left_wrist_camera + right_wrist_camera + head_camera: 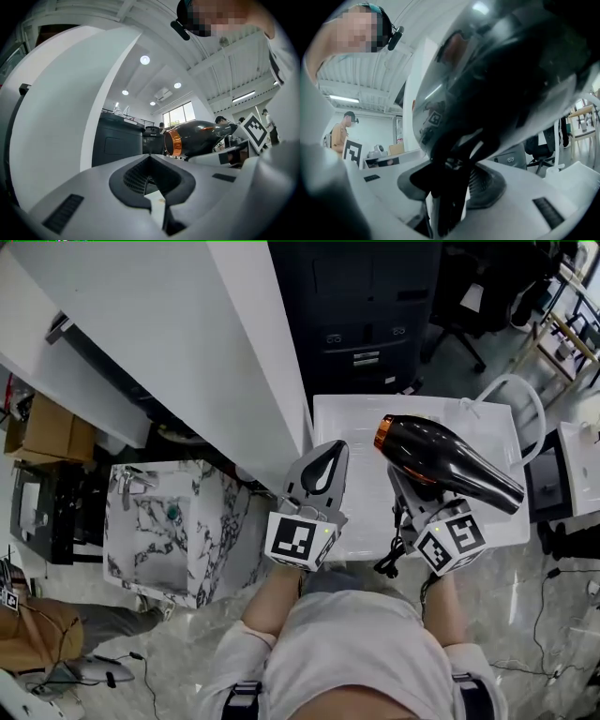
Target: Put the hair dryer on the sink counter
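Hair dryer [448, 463] clamped in right claw [411, 491]; left claw [328, 465] closed, empty, alongside.

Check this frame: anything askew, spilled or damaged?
Nothing stands out. The hair dryer looks intact in the right gripper, clamped by its handle over the white table, cord dangling. The left gripper is shut and empty. The marble sink counter shows no spill.
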Tool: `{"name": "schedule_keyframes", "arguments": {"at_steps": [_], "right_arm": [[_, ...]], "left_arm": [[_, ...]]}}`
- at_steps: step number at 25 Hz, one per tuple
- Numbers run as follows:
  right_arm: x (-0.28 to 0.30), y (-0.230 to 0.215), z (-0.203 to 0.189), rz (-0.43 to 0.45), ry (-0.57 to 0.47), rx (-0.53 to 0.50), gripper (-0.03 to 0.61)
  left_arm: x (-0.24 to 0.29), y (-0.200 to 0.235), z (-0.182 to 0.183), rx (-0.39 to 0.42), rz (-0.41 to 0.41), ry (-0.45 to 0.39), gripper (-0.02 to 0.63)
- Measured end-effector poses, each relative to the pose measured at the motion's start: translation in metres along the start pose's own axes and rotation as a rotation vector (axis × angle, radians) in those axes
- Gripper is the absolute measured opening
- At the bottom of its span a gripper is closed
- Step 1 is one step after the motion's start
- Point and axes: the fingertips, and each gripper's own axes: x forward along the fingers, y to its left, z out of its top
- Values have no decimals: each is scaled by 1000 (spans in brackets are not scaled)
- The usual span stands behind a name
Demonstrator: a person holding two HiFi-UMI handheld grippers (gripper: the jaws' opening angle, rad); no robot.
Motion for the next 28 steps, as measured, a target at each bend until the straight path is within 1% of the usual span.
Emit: {"name": "schedule_keyframes", "arguments": {"at_steps": [4,7,10,14,23,28], "right_arm": [[24,0,-10,-26,19,20,176],[37,-1,-17,-39,42,12,176],[49,-5,-25,-46,69,11,176],[61,-16,-37,-54,98,34,176],[94,-45,-72,6,193,125,176],[114,-63,-93,35,231,158,176]], "left_arm": [[9,16,-7,-12,-45,8,14],[15,24,-14,-26,-69,16,12],[21,32,-22,-49,-77,24,12],[29,37,-32,-59,-81,36,12],[47,52,-51,-64,-31,76,14],[55,57,-71,-68,-9,130,12]]}}
